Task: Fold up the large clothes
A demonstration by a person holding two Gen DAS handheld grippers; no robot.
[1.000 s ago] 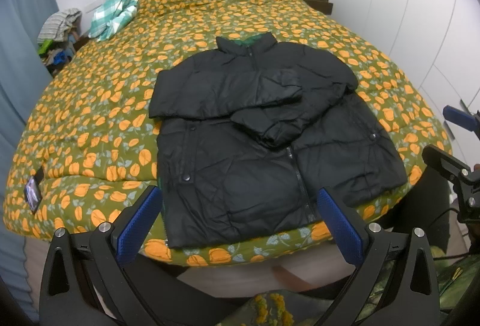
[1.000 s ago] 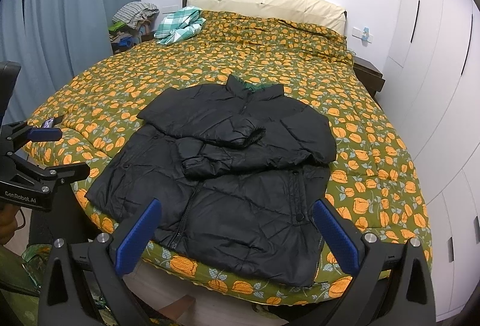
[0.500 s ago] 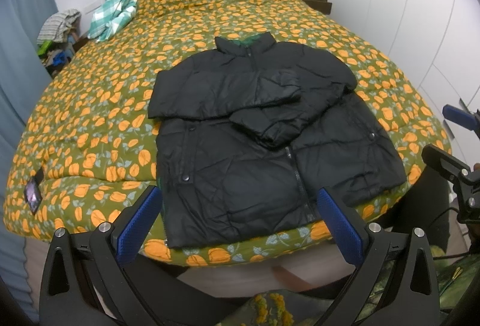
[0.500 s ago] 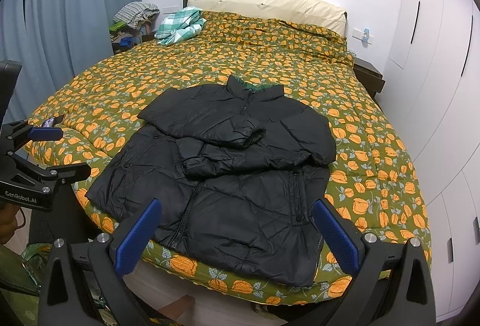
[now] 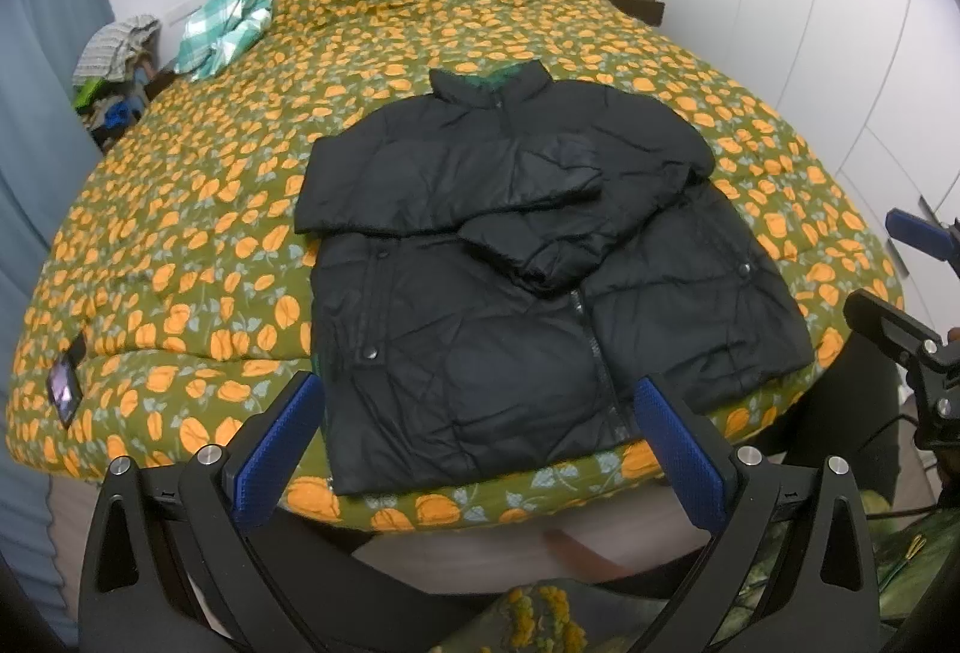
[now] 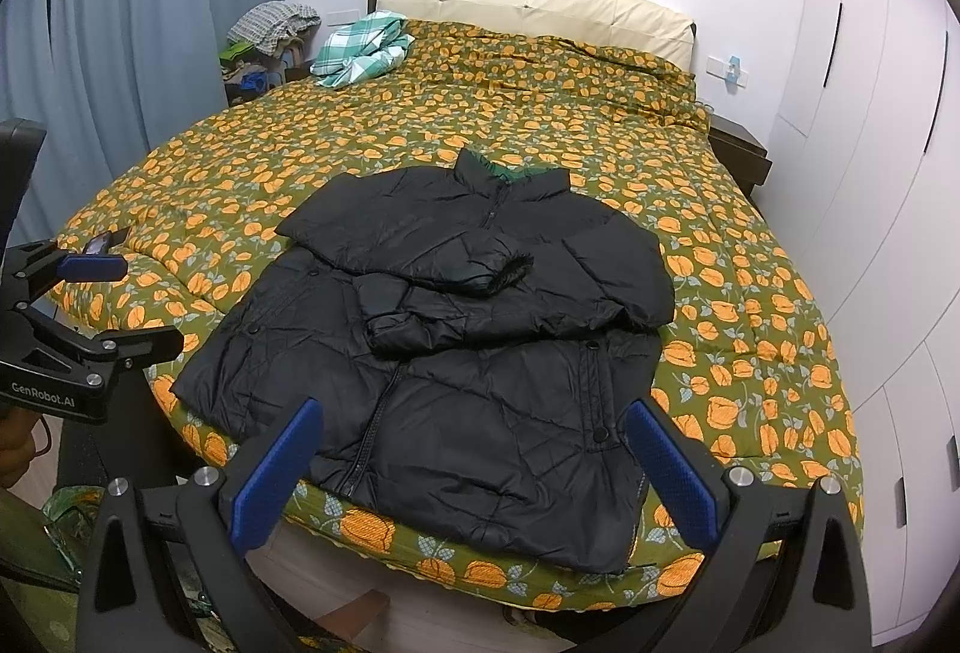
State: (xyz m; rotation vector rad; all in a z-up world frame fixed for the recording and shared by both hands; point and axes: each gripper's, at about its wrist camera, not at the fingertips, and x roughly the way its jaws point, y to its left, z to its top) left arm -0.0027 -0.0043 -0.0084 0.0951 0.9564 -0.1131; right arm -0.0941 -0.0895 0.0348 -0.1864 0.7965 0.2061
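A black puffer jacket (image 5: 516,263) lies flat on the bed near its foot, collar toward the headboard, both sleeves folded across the chest. It also shows in the right wrist view (image 6: 456,329). My left gripper (image 5: 480,443) is open and empty, held off the foot of the bed just short of the jacket's hem. My right gripper (image 6: 474,467) is open and empty, also just short of the hem, to the right of the left one. Each gripper shows at the edge of the other's view.
The bed has a green quilt with orange flowers (image 6: 600,125) and a cream headboard (image 6: 528,5). A green checked cloth (image 6: 360,47) lies near the pillows. A phone (image 5: 65,389) lies on the left edge. White wardrobes (image 6: 870,173) stand right, a blue curtain (image 6: 150,23) left.
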